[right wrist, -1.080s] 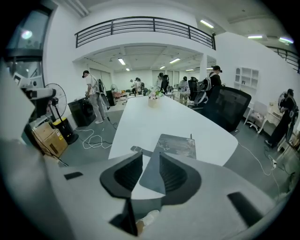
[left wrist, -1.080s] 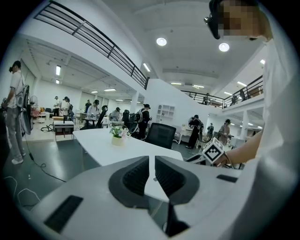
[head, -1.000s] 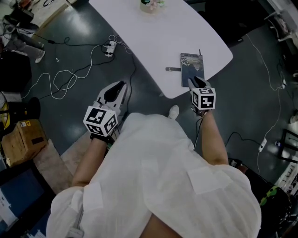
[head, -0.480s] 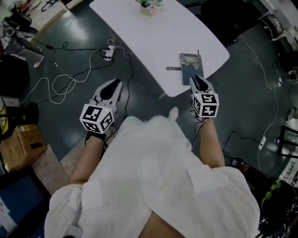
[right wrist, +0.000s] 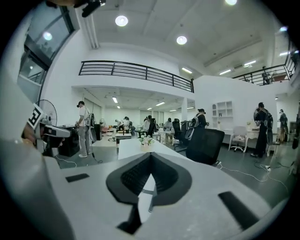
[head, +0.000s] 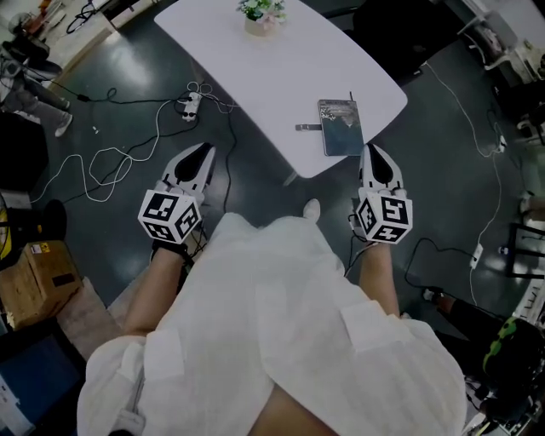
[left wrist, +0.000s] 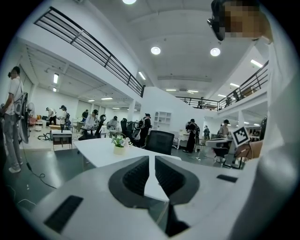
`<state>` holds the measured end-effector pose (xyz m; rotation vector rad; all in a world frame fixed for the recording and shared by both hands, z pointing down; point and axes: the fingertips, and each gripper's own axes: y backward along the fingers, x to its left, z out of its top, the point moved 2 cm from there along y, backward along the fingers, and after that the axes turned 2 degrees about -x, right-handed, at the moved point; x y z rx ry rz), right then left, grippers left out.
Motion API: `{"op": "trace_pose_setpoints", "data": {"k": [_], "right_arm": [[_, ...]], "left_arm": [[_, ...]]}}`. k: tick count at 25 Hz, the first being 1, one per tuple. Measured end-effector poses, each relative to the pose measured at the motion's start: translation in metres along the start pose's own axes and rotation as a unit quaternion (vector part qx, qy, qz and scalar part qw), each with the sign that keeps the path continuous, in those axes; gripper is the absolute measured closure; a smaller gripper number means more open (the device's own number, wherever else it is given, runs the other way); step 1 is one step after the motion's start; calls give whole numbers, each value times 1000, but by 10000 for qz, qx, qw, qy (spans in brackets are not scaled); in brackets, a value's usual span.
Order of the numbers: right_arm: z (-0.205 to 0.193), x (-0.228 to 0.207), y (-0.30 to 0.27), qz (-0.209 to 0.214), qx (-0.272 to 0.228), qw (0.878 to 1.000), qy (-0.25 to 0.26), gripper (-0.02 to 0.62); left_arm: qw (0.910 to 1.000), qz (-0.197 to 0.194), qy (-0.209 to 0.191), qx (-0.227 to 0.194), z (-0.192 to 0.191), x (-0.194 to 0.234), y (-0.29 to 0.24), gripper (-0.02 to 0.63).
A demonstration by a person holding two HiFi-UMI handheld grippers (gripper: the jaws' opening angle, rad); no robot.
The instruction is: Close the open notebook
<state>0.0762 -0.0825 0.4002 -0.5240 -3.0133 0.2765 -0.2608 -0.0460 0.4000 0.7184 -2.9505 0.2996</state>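
Showing notebook point(head: 341, 128) only overhead, R gripper point(right wrist: 151, 155) jaws together, L gripper point(left wrist: 151, 161) jaws barely apart

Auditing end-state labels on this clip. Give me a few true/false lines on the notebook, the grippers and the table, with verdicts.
1. The dark-covered rectangular notebook lies closed and flat near the near edge of the white table. True.
2. The right gripper is clamped on the notebook. False: its jaws are together with nothing between them, and it is beside the notebook, apart from it.
3. A small potted plant stands at the table's far end. True.
4. The left gripper hovers over the tabletop. False: it is over the dark floor, left of the table.
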Motion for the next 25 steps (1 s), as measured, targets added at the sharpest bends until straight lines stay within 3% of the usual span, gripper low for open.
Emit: {"op": "trace_pose_setpoints", "data": {"k": [25], "right_arm": [[11, 1, 8, 74, -77, 9998, 171, 595]], "left_arm": [[9999, 80, 23, -82, 2, -1, 8, 572]]}}
